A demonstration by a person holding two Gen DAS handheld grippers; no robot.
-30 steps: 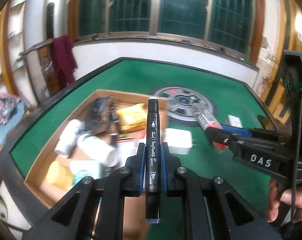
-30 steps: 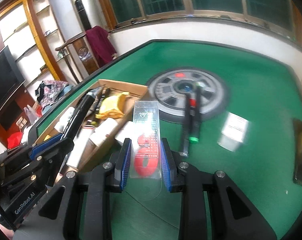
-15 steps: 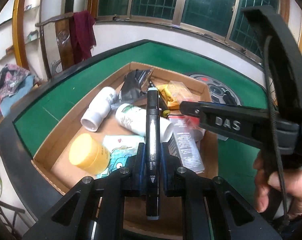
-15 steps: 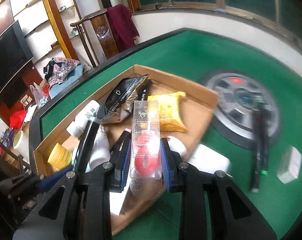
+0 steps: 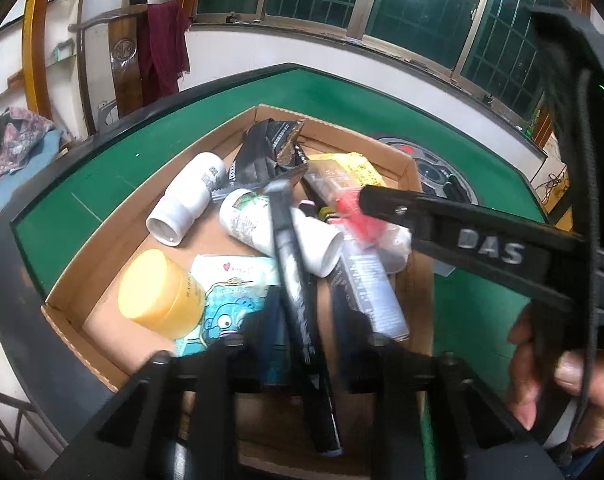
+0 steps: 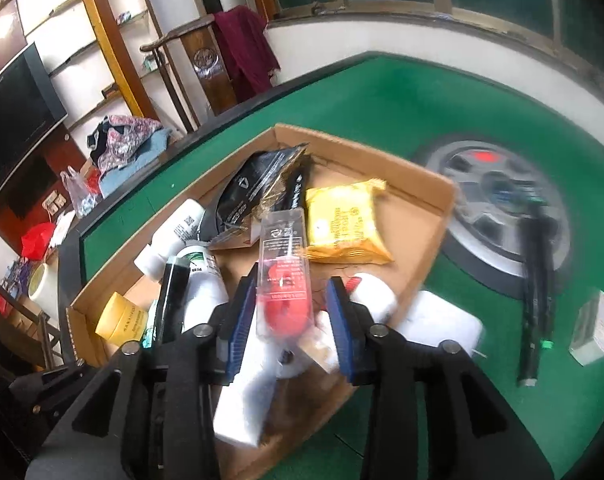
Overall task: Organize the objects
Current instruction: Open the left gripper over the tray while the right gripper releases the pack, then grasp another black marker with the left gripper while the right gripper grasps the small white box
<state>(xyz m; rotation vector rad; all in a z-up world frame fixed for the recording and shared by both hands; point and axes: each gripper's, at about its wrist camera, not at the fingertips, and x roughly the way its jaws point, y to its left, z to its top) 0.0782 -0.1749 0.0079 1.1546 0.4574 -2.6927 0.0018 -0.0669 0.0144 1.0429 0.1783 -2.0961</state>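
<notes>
both my grippers [image 5: 298, 332] [image 6: 290, 316] have just spread wide over the box [image 5: 405, 168], freeing the marker [image 5: 298, 300] and the blister pack [image 6: 284, 264]; two more sorted.

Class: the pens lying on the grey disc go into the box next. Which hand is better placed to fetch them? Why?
Right. The right tool is open at the box side nearest the disc, pens just to its right. The left tool sits farther, over the box.
</notes>
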